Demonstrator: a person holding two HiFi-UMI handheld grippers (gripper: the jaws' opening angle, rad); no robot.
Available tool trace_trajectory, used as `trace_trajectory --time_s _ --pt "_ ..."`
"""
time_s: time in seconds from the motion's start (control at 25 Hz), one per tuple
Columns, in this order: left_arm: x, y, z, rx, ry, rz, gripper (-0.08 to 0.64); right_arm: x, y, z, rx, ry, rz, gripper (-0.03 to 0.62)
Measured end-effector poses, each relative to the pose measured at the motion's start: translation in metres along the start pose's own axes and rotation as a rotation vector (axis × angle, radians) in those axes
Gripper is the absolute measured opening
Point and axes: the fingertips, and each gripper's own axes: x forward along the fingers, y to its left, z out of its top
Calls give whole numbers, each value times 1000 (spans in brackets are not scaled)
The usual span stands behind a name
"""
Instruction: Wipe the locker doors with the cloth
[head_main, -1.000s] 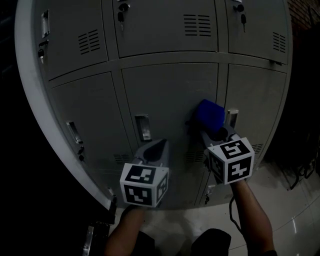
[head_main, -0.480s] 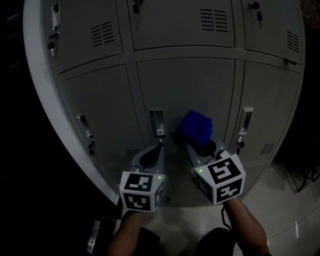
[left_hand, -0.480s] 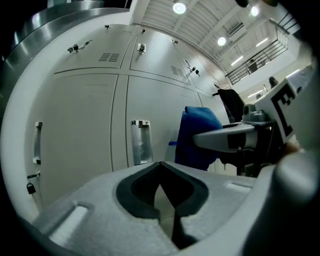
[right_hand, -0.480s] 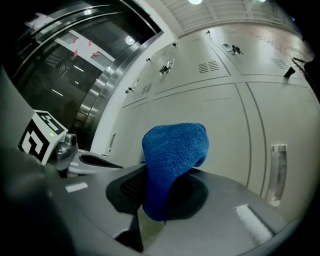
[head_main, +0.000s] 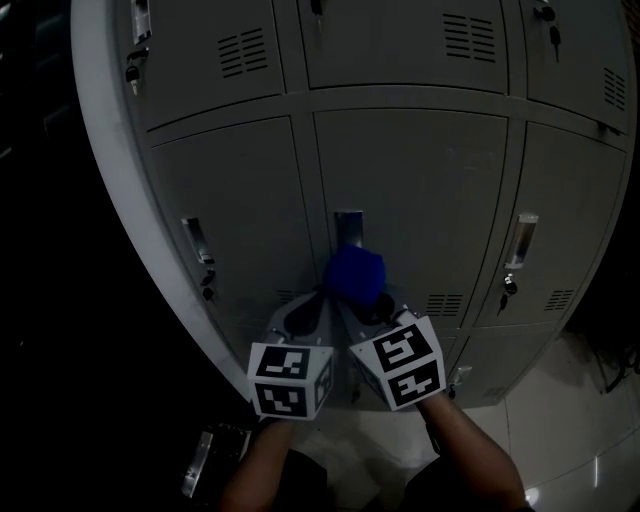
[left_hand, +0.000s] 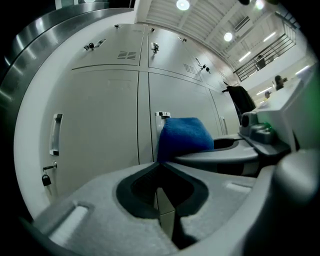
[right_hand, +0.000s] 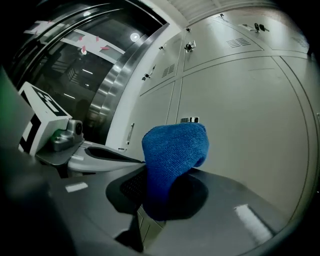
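Note:
Grey locker doors (head_main: 420, 190) fill the head view. My right gripper (head_main: 362, 303) is shut on a folded blue cloth (head_main: 354, 273), which is pressed low on the middle door just under its handle (head_main: 349, 228). In the right gripper view the cloth (right_hand: 172, 150) bulges out of the shut jaws of the right gripper (right_hand: 150, 175) toward the door (right_hand: 245, 115). My left gripper (head_main: 317, 300) sits close beside it on the left, shut with nothing held. The left gripper view shows the left gripper (left_hand: 159, 167) with jaws together and the cloth (left_hand: 182, 137) just to the right.
A pale curved column edge (head_main: 115, 210) bounds the lockers on the left. Neighbouring doors carry handles (head_main: 195, 240) (head_main: 522, 238) and small locks (head_main: 510, 286). Vent slots (head_main: 245, 52) run along the upper doors. Glossy tiled floor (head_main: 585, 440) lies below at the right.
My right gripper has carried the cloth left and down across the middle door, ending under its handle and next to the left gripper. The left gripper has stayed shut.

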Motion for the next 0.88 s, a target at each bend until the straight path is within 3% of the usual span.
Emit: trace_trajectory --time_s 0.24,0.88 --pt "1 -5 1 2 -13 -9 5 -8 -10 -5 6 -5 -27 71" --pt "18 -54 9 5 -31 -84 5 -79 -104 -41 58 46 -233 71"
